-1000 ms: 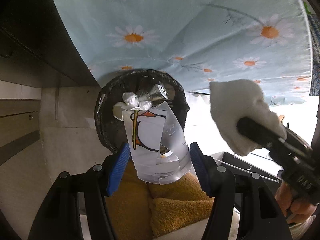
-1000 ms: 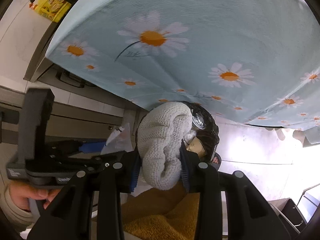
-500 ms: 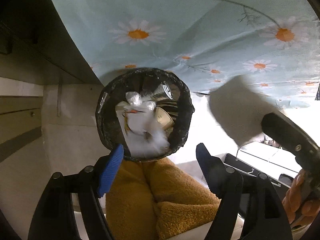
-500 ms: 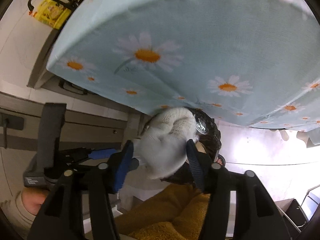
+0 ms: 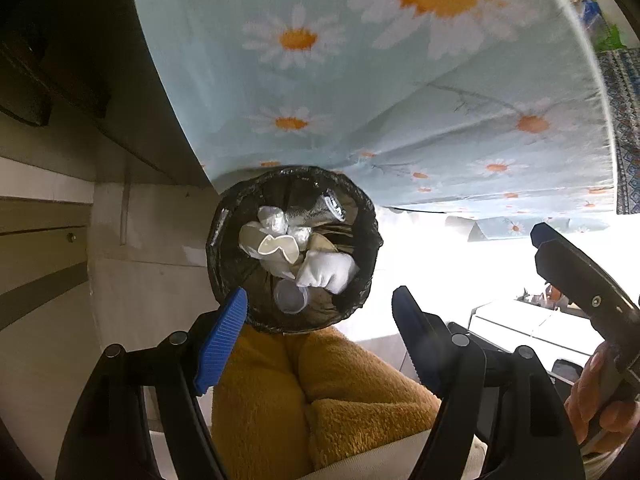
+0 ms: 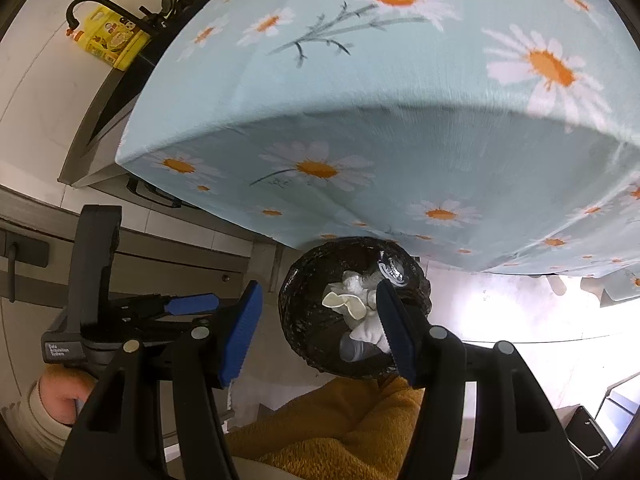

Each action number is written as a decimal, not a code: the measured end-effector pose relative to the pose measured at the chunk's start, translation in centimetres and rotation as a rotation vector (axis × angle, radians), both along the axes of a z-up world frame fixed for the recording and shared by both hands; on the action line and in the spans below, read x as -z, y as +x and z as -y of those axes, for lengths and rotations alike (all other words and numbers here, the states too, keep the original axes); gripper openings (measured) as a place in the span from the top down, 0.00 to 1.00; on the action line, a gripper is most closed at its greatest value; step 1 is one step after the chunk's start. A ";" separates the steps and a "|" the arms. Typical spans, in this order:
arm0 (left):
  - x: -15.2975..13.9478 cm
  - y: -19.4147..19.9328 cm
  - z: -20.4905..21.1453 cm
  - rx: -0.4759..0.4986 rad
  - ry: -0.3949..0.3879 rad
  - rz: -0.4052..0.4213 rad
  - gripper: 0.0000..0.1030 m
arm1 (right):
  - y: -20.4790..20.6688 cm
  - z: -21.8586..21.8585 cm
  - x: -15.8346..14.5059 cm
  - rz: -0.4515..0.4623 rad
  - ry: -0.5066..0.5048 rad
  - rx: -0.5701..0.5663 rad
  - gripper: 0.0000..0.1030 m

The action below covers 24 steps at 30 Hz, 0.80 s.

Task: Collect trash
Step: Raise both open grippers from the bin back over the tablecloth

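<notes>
Hovering above the bin (image 5: 292, 248), the left tongs (image 5: 320, 314) stood released, blue pads wide apart, nothing between them. Bin sat on the floor just under the overhanging edge of the table, which was draped in a daisy-print cloth (image 5: 360, 100). Black liner; inside lay a crushed paper cup (image 5: 276, 246), a clear plastic cup (image 5: 290, 300), a white knitted wad (image 5: 328, 272) and a shiny bottle (image 5: 316, 210) toward the table side. Right tongs (image 6: 320, 332) likewise released and empty, hanging over the bin's near rim. Person's mustard-coloured knees (image 5: 320, 400) showed below both tools.

Judgement: the drop looks complete for both items. To finish well, lift both tongs straight up clear of the rim before swinging toward the table, so the pads do not snag the liner. Check that nothing perches on the rim.
</notes>
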<state>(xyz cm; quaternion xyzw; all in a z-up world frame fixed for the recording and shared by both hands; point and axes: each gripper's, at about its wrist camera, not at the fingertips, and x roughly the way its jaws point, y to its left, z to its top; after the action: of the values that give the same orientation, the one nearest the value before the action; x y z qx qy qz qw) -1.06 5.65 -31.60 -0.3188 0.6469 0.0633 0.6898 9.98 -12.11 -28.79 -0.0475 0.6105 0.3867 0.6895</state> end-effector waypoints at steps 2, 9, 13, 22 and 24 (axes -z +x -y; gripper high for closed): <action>-0.8 -0.1 -0.2 0.004 0.005 0.017 0.29 | -0.2 0.1 -0.6 0.011 0.002 0.004 0.43; -5.0 -0.7 -1.3 0.012 0.009 0.109 0.29 | -1.3 -0.4 -4.1 0.105 0.012 0.014 0.43; -7.4 -0.8 -1.8 0.018 0.018 0.173 0.29 | -1.8 -0.8 -5.9 0.153 0.027 0.029 0.43; -12.5 -0.8 -3.4 0.058 0.052 0.296 0.29 | -2.5 -1.2 -9.8 0.254 0.072 0.092 0.43; -13.2 -0.8 -3.7 0.060 0.061 0.314 0.30 | -2.2 -1.1 -10.5 0.266 0.081 0.110 0.42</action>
<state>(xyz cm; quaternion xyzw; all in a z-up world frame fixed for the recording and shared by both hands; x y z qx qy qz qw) -1.86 9.34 -18.41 -0.2844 0.5380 0.0118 0.7934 7.73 -11.03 -18.31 -0.0367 0.4993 0.3630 0.7859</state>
